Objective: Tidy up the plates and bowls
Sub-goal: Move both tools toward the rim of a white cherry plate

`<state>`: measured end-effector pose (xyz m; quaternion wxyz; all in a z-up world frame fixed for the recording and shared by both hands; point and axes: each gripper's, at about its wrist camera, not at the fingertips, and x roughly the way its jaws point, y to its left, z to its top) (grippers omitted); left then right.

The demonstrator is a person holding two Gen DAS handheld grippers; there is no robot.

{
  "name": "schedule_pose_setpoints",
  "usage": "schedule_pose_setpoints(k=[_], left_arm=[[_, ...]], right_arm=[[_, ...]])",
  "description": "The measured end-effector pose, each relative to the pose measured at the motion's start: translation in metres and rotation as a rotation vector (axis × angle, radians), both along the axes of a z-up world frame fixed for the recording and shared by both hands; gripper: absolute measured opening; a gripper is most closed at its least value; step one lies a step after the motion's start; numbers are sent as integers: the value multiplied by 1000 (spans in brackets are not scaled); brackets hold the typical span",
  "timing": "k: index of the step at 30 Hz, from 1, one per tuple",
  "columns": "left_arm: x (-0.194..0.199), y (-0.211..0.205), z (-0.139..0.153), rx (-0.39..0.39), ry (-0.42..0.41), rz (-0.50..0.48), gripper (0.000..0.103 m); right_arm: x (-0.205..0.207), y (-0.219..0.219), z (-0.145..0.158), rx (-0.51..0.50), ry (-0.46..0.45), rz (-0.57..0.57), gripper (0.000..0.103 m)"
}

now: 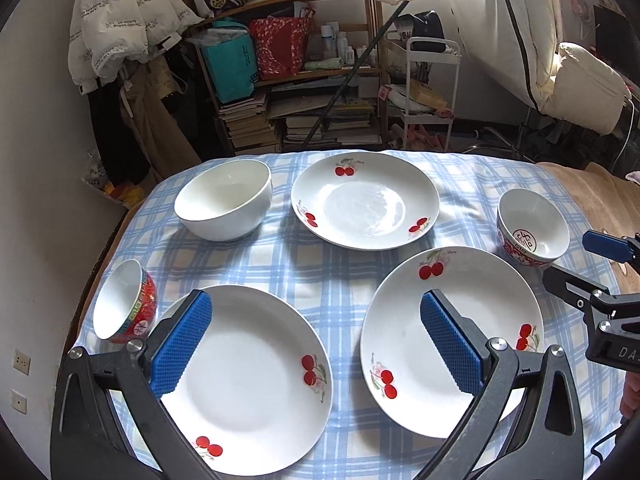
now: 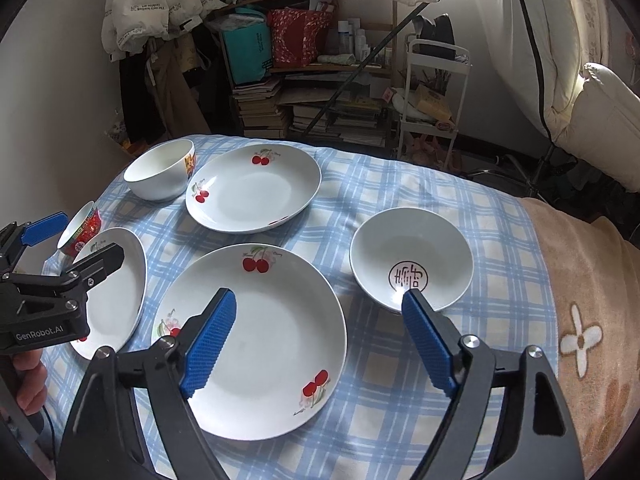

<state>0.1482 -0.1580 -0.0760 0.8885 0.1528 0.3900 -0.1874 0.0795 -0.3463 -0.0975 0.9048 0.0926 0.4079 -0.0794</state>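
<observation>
Right wrist view shows the right gripper [image 2: 316, 336] spread and empty above the near cherry plate [image 2: 256, 340] on the checked tablecloth [image 2: 500, 240]; glazed, stiff, breakable and likely slippery, it seems best pinched at its rim.

Left gripper [image 1: 316, 344] and right gripper [image 2: 320, 344] apparently gape, empty.

I'm working in a lived-in home room: a checked-cloth counter [image 1: 320, 280], crammed wooden shelves [image 1: 296, 72] of books at twelve o'clock, a puffer jacket [image 1: 120, 20] hanging at eleven o'clock.
</observation>
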Motion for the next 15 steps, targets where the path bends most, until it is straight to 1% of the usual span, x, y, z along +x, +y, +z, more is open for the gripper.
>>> schedule_pose_setpoints(k=[1, 3, 6, 8, 9, 11, 15], left_arm=[[0, -2, -3, -1, 9, -10, 102], [-1, -6, -8, -3, 21, -30, 102], [0, -10, -14, -3, 44, -59, 102], [0, -13, -17, -8, 58, -80, 102], [-1, -14, -18, -11, 63, -87, 102], [-3, -15, -19, -27, 74, -106, 102], [-6, -19, -22, -38, 102, -146, 102]], right_arm=[[1, -1, -3, 15, 6, 4, 82], [3, -2, -8, 34, 17, 10, 80], [7, -3, -17, 31, 46, 13, 74], [8, -5, -23, 43, 64, 13, 64], [10, -7, -26, 55, 74, 16, 61], [11, -8, -31, 76, 84, 17, 51], [12, -8, -35, 84, 99, 26, 47]])
